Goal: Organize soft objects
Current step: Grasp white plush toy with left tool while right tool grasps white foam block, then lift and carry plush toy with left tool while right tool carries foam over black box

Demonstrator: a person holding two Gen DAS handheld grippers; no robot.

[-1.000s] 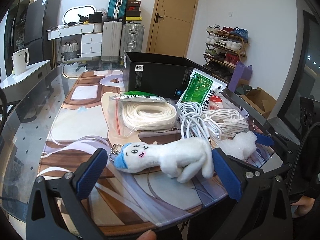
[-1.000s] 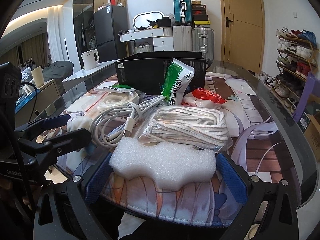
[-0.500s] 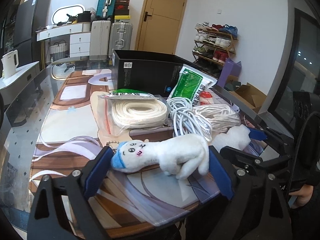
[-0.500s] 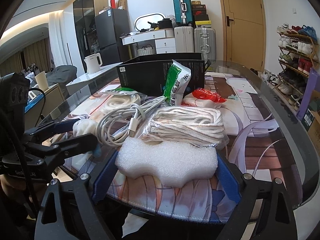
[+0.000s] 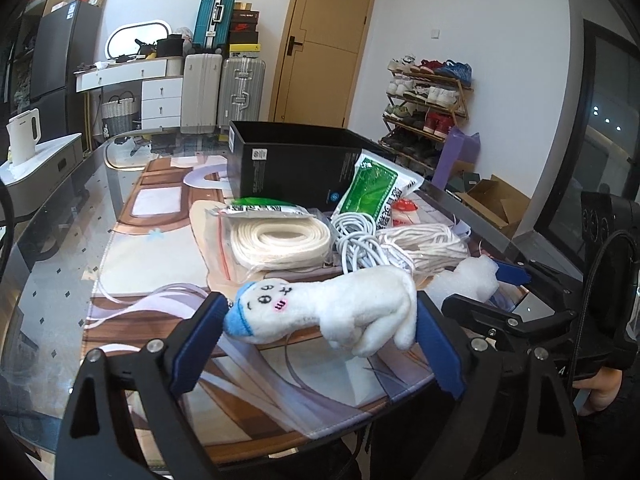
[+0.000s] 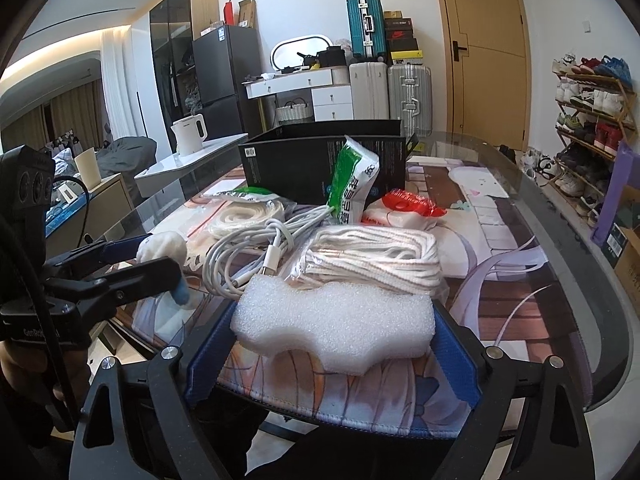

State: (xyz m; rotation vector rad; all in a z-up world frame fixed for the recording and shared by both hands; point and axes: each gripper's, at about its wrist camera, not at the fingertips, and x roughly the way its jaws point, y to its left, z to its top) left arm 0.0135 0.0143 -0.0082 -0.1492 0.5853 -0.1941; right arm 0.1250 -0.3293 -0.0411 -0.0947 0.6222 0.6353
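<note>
At the near edge of the table, the left gripper (image 5: 318, 334) pinches a white plush toy (image 5: 324, 308) lengthwise and the right gripper (image 6: 334, 350) clamps a foam block (image 6: 334, 322), each apparently bound for the black box (image 5: 296, 164) beyond.
</note>
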